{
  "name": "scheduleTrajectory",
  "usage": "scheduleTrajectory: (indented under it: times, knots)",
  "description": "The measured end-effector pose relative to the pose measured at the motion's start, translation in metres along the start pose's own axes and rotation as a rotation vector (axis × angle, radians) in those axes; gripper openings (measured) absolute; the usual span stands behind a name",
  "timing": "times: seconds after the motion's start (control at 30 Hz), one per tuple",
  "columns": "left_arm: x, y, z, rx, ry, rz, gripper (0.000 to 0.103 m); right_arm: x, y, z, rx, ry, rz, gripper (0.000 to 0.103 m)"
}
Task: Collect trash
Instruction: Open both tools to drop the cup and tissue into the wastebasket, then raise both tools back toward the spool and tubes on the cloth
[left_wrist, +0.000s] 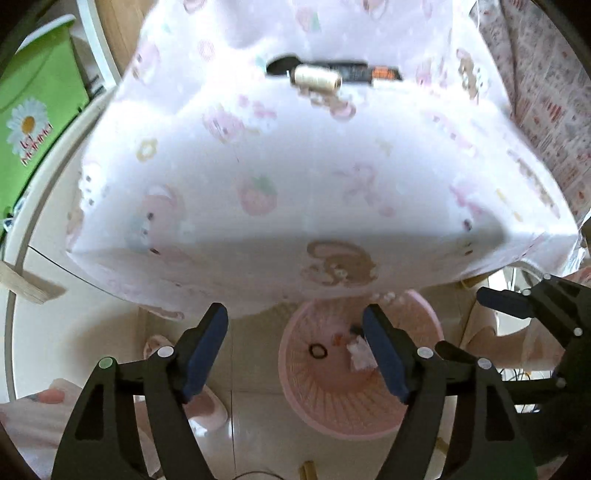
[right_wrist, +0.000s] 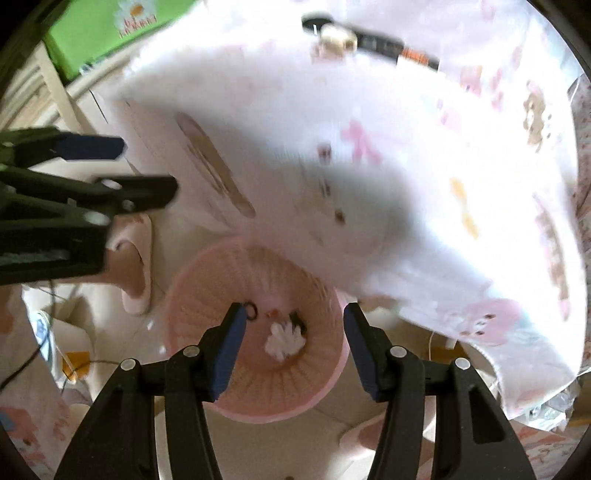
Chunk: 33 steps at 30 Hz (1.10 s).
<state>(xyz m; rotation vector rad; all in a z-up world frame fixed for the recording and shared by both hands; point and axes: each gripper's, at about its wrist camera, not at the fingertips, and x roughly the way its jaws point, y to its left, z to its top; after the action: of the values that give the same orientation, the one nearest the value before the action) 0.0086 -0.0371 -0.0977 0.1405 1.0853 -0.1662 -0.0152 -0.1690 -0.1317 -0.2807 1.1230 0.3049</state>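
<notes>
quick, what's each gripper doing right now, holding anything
Left gripper: open, holding nothing.
Right gripper: open, holding nothing, above the pink basket.

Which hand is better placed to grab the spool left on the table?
Left, marginally. The cream thread spool lies near centre ahead of the left gripper; from the right gripper it sits off-axis at the frame's top edge. Both jaws open, empty.

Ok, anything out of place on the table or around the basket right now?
Nothing spilled. The crumpled tissue, a black ring and small scraps lie inside the pink basket. Still on the tablecloth: a thread spool against a black pen-like item.
</notes>
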Motion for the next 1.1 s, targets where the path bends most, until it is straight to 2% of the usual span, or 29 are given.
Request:
scheduleTrajectory:
  times: [0.03,0.1,0.2,0.27,0.37,0.47,0.53,0.6,0.77,0.93,1.1]
  knots:
    - [-0.007,0.000,0.000,-0.001,-0.032,0.003,0.071,-0.011,-0.001,0.000,0.016,-0.036,-0.035,0.057]
    - [-0.023,-0.004,-0.001,0.005,-0.103,0.029,0.061,-0.033,-0.001,0.000,0.043,-0.110,-0.085,0.057]
    - [-0.039,-0.002,0.002,0.002,-0.172,0.064,0.061,-0.064,-0.006,0.000,0.089,-0.216,-0.090,0.057]
    - [-0.047,0.001,0.004,-0.016,-0.202,0.061,0.061,-0.081,-0.013,0.001,0.121,-0.281,-0.104,0.057]
    - [-0.060,0.007,0.007,-0.058,-0.269,0.070,0.059,-0.096,-0.021,0.004,0.166,-0.332,-0.119,0.057]
    - [-0.076,0.010,0.017,-0.094,-0.379,0.126,0.058,-0.109,-0.034,0.012,0.222,-0.385,-0.248,0.057]
    - [-0.086,0.012,0.032,-0.064,-0.420,0.117,0.062,-0.111,-0.039,0.022,0.202,-0.400,-0.257,0.057]
    - [-0.099,0.015,0.047,-0.041,-0.457,0.128,0.077,-0.121,-0.051,0.037,0.185,-0.417,-0.263,0.053]
    - [-0.129,0.023,0.092,-0.036,-0.570,0.137,0.091,-0.156,-0.086,0.079,0.214,-0.531,-0.232,0.053]
    - [-0.139,0.029,0.125,-0.043,-0.632,0.144,0.092,-0.170,-0.114,0.107,0.264,-0.589,-0.212,0.053]
    - [-0.119,0.041,0.137,-0.115,-0.571,0.102,0.093,-0.147,-0.138,0.115,0.311,-0.544,-0.202,0.053]
